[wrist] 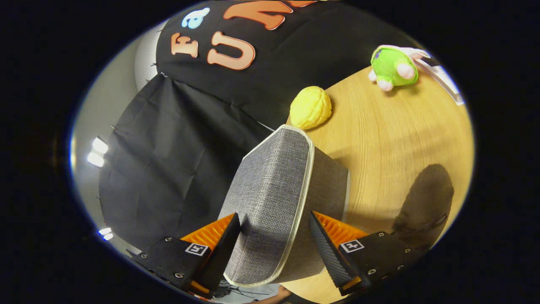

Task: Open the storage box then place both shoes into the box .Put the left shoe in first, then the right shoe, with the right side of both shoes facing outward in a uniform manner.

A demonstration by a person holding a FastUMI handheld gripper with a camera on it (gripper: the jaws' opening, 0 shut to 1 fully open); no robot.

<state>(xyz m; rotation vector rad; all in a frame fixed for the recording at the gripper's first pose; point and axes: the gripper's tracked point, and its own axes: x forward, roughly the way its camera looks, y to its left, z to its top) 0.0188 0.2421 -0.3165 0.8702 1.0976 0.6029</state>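
a grey fabric storage box (274, 202) with pale piping stands on a wooden table (392, 139), its lid between the two fingers of the hand-held gripper (274, 234), which are spread about as wide as the lid; whether both fingers press on it cannot be told. beyond the box, a yellow ball-shaped toy (311, 107) sits at the table's edge against the black cloth wall (168, 160), and a green plush toy (393, 66) lies farther off beside a white object (443, 78).

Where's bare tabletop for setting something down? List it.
Bare wooden table lies beyond the claw, between the grey fabric storage box, yellow ridged ball and green plush toy. It's crowded at the open claw, whose fingers flank the box's lid.
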